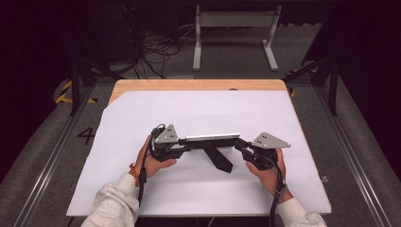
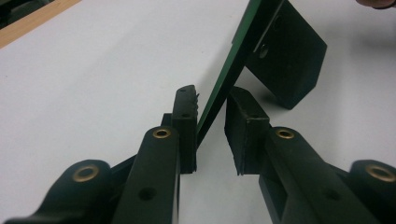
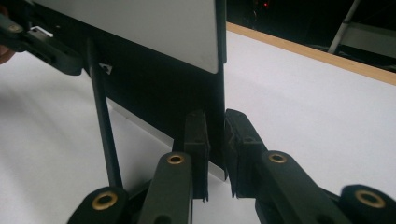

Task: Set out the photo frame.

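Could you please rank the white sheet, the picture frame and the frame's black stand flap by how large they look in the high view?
1. white sheet, by far the largest
2. picture frame, seen edge-on as a narrow strip
3. stand flap; it looks close to the frame's strip in area, so this order is unsure

Two grippers, left gripper (image 1: 185, 142) and right gripper (image 1: 240, 144), at frame centre; one flat panel (image 1: 211, 137) with one black stand flap (image 1: 218, 158); one white sheet (image 1: 198, 113) on one worktop (image 1: 189, 84).
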A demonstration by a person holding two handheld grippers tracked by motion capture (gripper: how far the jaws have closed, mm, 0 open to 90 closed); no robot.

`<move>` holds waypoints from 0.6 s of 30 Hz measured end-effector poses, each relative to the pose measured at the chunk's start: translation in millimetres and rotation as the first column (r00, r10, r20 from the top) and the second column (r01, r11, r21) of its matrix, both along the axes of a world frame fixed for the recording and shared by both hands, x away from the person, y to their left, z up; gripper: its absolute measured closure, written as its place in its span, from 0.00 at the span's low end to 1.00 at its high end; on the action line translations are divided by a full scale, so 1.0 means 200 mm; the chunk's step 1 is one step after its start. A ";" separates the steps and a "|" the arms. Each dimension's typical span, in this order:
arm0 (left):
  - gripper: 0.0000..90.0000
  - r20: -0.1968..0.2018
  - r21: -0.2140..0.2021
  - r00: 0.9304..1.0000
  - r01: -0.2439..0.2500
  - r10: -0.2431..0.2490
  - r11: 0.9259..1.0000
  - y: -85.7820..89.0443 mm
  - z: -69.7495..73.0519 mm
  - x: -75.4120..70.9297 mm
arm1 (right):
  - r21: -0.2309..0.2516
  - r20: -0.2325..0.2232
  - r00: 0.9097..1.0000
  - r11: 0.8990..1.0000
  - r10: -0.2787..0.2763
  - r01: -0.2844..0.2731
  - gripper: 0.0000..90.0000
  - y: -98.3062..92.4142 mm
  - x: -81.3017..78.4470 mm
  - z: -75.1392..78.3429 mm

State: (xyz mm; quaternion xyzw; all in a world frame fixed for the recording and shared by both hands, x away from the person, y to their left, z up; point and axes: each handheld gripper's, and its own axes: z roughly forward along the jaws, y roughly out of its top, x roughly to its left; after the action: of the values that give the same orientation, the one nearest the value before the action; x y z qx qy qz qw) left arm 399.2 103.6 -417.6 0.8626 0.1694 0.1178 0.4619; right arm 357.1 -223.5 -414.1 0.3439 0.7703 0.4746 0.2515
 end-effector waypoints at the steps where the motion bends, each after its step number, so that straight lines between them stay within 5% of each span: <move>1: 0.84 0.003 0.005 1.000 0.002 -0.002 1.000 0.00 0.00 0.00 | 0.002 0.001 1.000 1.000 -0.005 0.005 0.89 0.00 0.01 0.00; 10: 0.89 0.037 0.061 0.999 0.028 -0.030 0.998 -0.01 0.02 -0.05 | -0.007 0.023 0.999 0.999 -0.040 0.040 0.90 0.03 0.04 -0.02; 18: 0.87 0.052 0.031 0.998 0.030 -0.032 0.999 0.03 0.05 -0.08 | -0.014 0.054 0.997 0.999 -0.047 0.048 0.98 0.02 0.01 0.01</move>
State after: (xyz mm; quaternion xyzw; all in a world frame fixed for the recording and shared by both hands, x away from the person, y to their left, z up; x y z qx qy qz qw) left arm 383.1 109.0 -407.2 0.8687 0.1418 0.1360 0.4547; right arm 359.4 -219.6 -412.9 0.3474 0.7585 0.4715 0.2858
